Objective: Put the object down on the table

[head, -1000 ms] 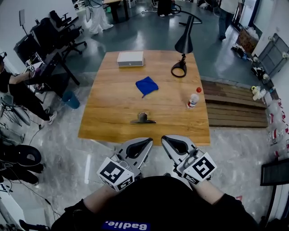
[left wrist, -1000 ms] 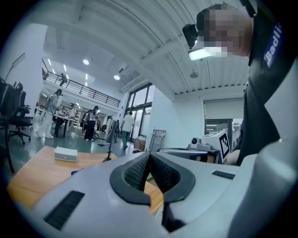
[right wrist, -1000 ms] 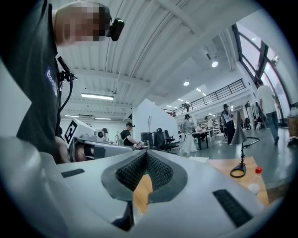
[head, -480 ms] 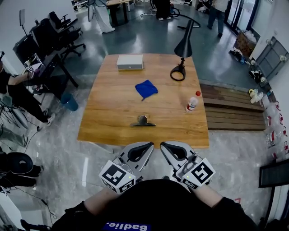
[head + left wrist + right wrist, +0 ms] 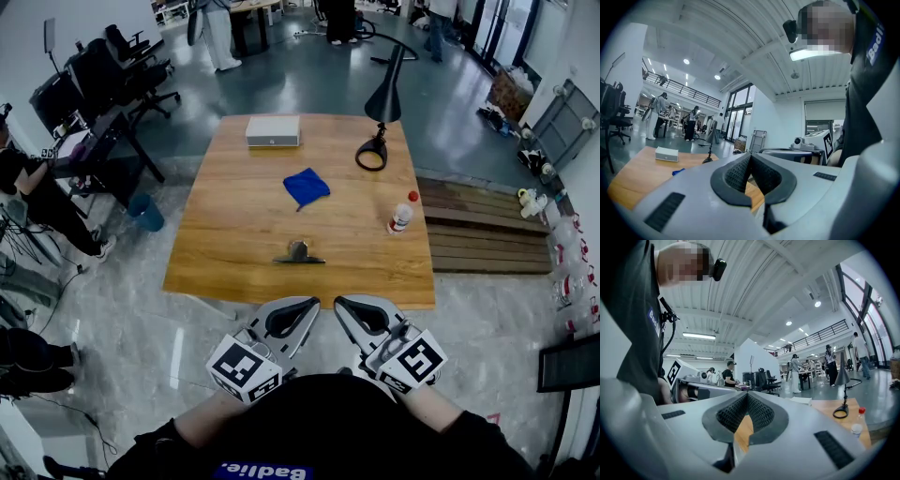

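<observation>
A black clip-like object (image 5: pixel 298 252) lies on the wooden table (image 5: pixel 225 253) near its front edge, untouched. My left gripper (image 5: pixel 300 304) and right gripper (image 5: pixel 347 303) hang side by side close to my body, just short of that edge. Both are shut with nothing between the jaws. In the left gripper view the left gripper (image 5: pixel 750 158) shows closed pads, tilted up over the table (image 5: pixel 633 176). The right gripper view shows the right gripper (image 5: pixel 746 397) closed and empty too.
On the table lie a blue cloth (image 5: pixel 306 187), a red-capped bottle (image 5: pixel 401 214), a black desk lamp (image 5: pixel 375 141) and a white box (image 5: pixel 273 131). Office chairs and a seated person (image 5: pixel 37 187) are at the left, wooden pallets (image 5: pixel 487 234) at the right.
Both grippers stay shut and almost where they were. The head view has shifted slightly, and people in the background have walked on.
</observation>
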{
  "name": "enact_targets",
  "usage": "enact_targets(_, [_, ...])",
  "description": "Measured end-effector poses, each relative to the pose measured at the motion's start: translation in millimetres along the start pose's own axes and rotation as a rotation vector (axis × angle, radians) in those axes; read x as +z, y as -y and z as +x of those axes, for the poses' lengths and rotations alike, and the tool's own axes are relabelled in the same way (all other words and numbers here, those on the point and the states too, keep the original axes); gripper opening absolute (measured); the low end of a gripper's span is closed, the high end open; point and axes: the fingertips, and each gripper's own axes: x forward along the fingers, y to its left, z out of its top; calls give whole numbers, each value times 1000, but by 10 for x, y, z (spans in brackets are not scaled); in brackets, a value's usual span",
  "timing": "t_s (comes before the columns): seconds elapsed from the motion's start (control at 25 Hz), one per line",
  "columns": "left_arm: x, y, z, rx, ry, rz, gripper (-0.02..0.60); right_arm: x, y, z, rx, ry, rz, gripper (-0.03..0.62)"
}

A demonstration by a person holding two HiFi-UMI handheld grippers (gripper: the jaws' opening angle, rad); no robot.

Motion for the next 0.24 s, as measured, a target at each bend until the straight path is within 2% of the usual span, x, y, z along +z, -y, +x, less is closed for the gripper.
enact_targets(0.24, [16, 40, -12, -5, -3, -7, 8, 29, -16, -28, -1, -4, -3, 3])
